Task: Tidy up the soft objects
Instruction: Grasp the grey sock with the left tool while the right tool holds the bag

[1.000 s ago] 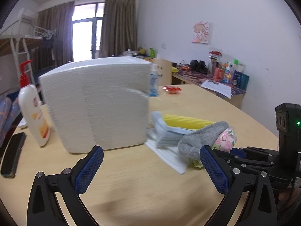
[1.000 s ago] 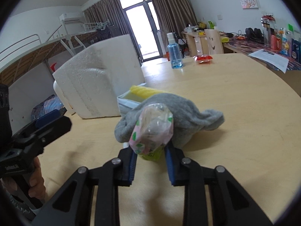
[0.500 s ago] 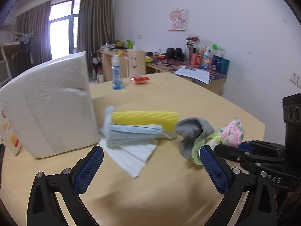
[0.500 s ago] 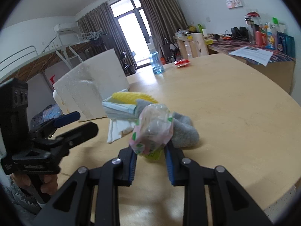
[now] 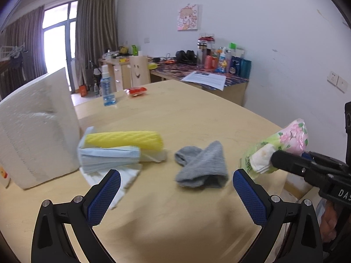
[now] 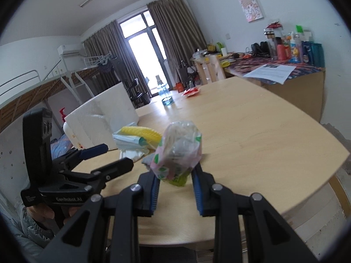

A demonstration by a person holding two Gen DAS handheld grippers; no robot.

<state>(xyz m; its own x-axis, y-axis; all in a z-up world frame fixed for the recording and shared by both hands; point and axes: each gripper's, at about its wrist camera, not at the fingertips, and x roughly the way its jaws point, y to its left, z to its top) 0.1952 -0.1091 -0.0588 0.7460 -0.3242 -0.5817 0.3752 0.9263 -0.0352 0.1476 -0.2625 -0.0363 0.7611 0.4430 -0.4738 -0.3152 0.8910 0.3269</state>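
Note:
My right gripper (image 6: 176, 189) is shut on a floral plastic packet of tissues (image 6: 177, 153) and holds it above the table's near edge; the packet also shows at the right of the left wrist view (image 5: 283, 144). My left gripper (image 5: 175, 194) is open and empty, just in front of a grey sock (image 5: 201, 164) lying on the wooden table (image 5: 197, 114). Left of the sock lie a yellow cloth (image 5: 125, 139), a folded pale blue cloth (image 5: 107, 157) and a white cloth (image 5: 122, 175), stacked together. The sock is mostly hidden behind the packet in the right wrist view.
A big white pack of paper towels (image 5: 37, 129) stands at the left. A blue spray bottle (image 5: 107, 87) and a red wrapper (image 5: 136, 91) sit at the table's far side. A cluttered desk (image 5: 208, 70) stands against the back wall. The table's edge (image 6: 307, 171) is close on the right.
My right gripper has lifted the tissue packet off the sock and pulled it back and right. The sock now lies uncovered. My left gripper has swung right towards the sock.

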